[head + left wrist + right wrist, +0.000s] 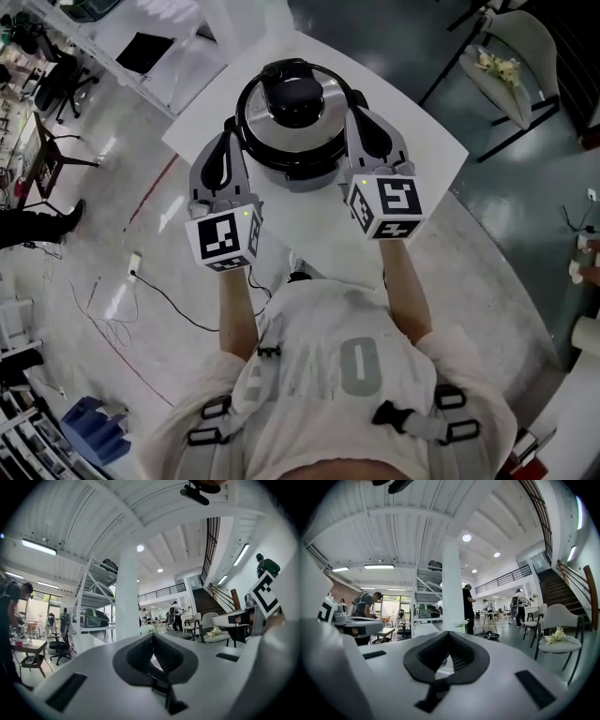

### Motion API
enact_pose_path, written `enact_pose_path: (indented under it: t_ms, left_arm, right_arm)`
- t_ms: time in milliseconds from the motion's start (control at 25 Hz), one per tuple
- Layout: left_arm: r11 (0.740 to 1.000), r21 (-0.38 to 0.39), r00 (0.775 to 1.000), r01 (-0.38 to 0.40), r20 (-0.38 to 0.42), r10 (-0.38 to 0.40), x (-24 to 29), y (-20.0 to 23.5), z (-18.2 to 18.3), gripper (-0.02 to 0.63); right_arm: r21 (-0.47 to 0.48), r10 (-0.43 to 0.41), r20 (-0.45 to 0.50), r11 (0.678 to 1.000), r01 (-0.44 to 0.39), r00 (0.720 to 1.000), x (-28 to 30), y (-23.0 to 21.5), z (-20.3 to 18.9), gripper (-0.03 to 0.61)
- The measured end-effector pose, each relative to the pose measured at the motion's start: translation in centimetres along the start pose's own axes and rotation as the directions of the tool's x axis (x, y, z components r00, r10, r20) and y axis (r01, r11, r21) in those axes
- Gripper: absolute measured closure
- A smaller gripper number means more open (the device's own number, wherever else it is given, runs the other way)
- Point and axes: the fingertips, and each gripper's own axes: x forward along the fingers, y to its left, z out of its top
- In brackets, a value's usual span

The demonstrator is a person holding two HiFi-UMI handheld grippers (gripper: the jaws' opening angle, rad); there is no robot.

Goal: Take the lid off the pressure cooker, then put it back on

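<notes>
- Looking down from the head view, the pressure cooker [305, 169] sat around the middle of the white table [417, 141], closer to its far corner than to the person. The lid [292, 131] was on it, black knob up.
- Same view: the left gripper [231, 127] was just beside the cooker's left side and the right gripper [360, 114] just beside its right side, both pointing away from the person. Couldn't tell from up there whether either one actually touched the pot.
- Left gripper view: the jaws were pressed together with nothing pinched between them. It looked out level at the room, with a white column [127, 597] dead ahead and a chair [208, 630] with flowers on the seat off to the right. No cooker in frame.
- Right gripper view: same deal, jaws squeezed together on nothing. A white column [452, 588] stood ahead and a chair [560, 630] with flowers on the right, and the cooker was out of frame here too.
</notes>
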Motion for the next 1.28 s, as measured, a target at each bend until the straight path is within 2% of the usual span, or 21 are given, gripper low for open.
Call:
enact_pose_path:
  t_ms: [240,680,1040,1280]
  left_arm:
    - [0.999,-0.025,0.999,-0.031,-0.013,0.031,-1.2,0.4,-1.3,0.595]
    - [1.0,0.002,1.0,-0.021,0.01,0.021,-1.1,-0.2,-0.2,0.595]
    - [0.997,-0.072,0.999,-0.002,0.044,0.005,-1.0,-0.2,1.0,0.595]
    - [1.0,-0.027,1.0,-0.009,0.025,0.01,-1.3,-0.3,0.7,0.595]
  right_arm:
    - [-0.049,0.021,-0.05,0.999,-0.024,0.999,-1.3,0.8,-2.5,0.571]
    - [-0.073,0.037,-0.021,0.997,-0.038,0.999,-1.6,1.1,-1.2,0.571]
    - [-0.08,0.035,-0.02,0.996,-0.036,0.999,-1.9,0.9,-1.2,0.571]
    - [-0.082,0.035,-0.022,0.996,-0.036,0.999,-2.2,1.0,-1.2,0.571]
